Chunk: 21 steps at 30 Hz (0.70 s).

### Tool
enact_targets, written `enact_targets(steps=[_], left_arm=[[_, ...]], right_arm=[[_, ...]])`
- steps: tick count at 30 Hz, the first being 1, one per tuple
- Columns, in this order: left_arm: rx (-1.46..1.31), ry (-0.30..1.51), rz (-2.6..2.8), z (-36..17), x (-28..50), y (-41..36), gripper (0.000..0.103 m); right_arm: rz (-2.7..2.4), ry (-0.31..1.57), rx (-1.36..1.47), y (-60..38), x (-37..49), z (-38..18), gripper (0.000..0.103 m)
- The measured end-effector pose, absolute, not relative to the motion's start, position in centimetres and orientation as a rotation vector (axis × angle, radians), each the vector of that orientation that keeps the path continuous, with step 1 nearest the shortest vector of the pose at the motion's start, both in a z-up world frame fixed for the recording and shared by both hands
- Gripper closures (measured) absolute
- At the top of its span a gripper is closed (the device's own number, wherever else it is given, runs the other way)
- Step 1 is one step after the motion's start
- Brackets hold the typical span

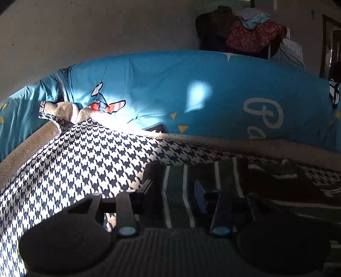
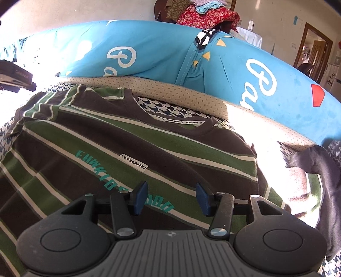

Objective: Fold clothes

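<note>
- The striped T-shirt (image 2: pixel 132 144) lies spread face up on a houndstooth sheet (image 1: pixel 70 162), its neckline toward the long blue bolster (image 2: pixel 149 49) at the far side; the brown, green and white bands run across it, with teal lettering on the chest.
- We judge it a light, soft knit — it will drape and slide rather than hold a crease, so a fold has to be carried over and laid down, not flicked.
- The sensible places to take hold look to be a shoulder seam beside the collar and the hem below it on the same side; pinching a single layer mid-chest would only bunch the cloth.
- Our right claw (image 2: pixel 171 199) hovers over the chest print with its blue pads standing half apart and nothing between them.
- Our left claw (image 1: pixel 173 192) sits in deep shadow over the shirt's striped edge; its jaws stand partly apart, and we see no cloth pinched, though the dark makes that reading less than certain.
- Hard sunlight burns out the bed to the right of the shirt, so the sleeve on that side is lost in glare; the hem is cut off beneath the claw body.
- A dark garment (image 2: pixel 315 170) lies just beside that glare, its shape unclear — a heap of clothes (image 2: pixel 204 12) is piled behind the bolster.
</note>
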<state>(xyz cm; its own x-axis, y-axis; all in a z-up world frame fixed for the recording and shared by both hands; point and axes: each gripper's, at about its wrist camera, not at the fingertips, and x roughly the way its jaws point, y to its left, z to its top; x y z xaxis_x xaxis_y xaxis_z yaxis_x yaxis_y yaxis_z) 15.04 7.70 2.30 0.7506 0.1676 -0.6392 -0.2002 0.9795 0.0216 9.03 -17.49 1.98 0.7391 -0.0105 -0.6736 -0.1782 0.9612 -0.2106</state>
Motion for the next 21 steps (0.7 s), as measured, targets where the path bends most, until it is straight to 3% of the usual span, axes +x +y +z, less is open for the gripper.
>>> enact_targets(steps=[12,21], left_arm=[[0.052,0.744,-0.118,0.5,11.3,-0.6,0.054],[0.053,0.844,-0.084,-2.2,13.6,-0.3,0.05]], right_arm=[[0.051,0.682,-0.185,-22.0,10.6,4.2,0.054],[-0.046,0.696,-0.114,-24.3,13.3,3.3,0.054]])
